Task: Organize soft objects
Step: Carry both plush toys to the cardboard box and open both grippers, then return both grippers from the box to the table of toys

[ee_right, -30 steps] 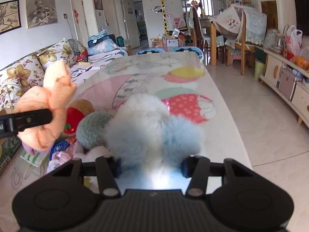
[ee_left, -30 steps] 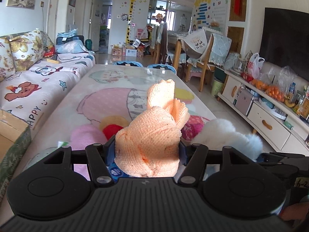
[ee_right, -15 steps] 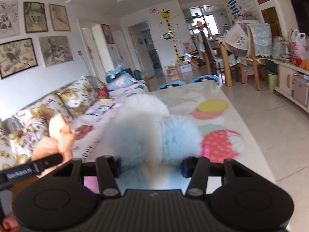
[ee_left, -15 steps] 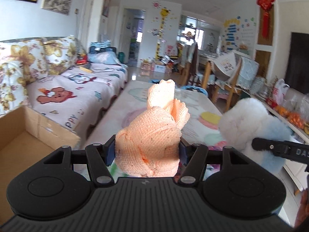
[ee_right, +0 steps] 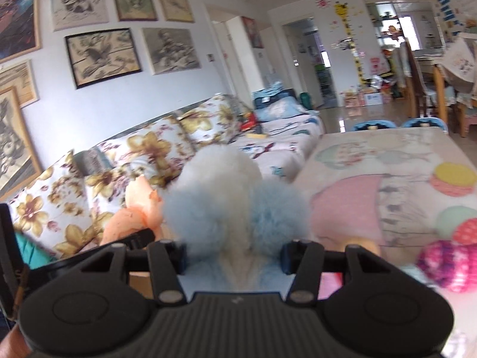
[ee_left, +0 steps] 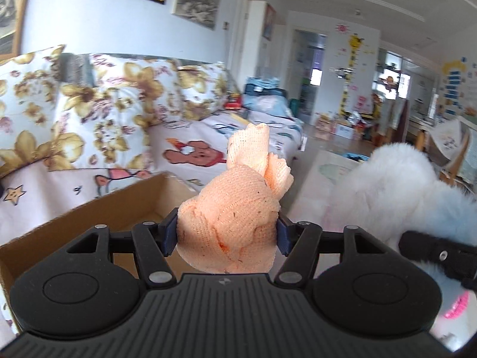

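Observation:
My left gripper is shut on an orange knitted soft toy and holds it in the air above an open cardboard box. My right gripper is shut on a fluffy white and blue plush, held just right of the left one. The plush also shows in the left wrist view, and the orange toy shows in the right wrist view. A pink knitted ball lies on the table.
A flowered sofa runs along the left wall behind the box. The long table with a cartoon cover stretches away on the right. Chairs and a doorway are at the far end.
Both grippers have swung left, away from the table and toward the sofa, each still holding its toy. The cardboard box has come closer under the left gripper.

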The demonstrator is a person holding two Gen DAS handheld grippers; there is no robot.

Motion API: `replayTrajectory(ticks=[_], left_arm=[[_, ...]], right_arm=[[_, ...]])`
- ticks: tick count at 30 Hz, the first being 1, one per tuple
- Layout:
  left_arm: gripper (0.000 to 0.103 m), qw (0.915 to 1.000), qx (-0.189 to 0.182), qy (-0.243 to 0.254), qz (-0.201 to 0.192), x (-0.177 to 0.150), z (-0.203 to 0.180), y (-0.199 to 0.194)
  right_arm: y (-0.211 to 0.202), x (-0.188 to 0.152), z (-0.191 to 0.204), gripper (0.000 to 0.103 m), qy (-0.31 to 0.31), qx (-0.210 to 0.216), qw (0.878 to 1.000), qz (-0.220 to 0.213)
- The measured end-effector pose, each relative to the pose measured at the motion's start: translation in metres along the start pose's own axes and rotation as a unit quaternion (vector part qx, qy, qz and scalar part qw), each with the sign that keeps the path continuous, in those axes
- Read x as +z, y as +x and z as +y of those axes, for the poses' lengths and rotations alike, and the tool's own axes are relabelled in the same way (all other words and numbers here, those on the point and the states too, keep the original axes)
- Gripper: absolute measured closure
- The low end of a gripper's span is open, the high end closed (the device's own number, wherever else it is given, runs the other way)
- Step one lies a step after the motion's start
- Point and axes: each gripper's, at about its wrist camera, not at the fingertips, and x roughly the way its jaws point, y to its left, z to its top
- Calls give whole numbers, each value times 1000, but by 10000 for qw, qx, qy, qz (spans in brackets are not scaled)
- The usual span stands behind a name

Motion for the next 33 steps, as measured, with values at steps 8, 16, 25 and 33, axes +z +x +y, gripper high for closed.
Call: replayTrajectory(ticks=[8,16,25,33], left_arm=[[26,9965,648,-518,126,5,31,2],[26,9916,931,-852,293,3,32,-12],[20,9897,1057,-921,296,4,41,-11],[8,9958,799,-439,-88,3,21,-17]], right_arm=[[51,-11,44,51,22,625,9970,463],[90,-26,61,50,518,1040,9888,940],[94,-34,64,23,542,1061,9867,1104],[55,-18,48,11,34,279,9984,495]])
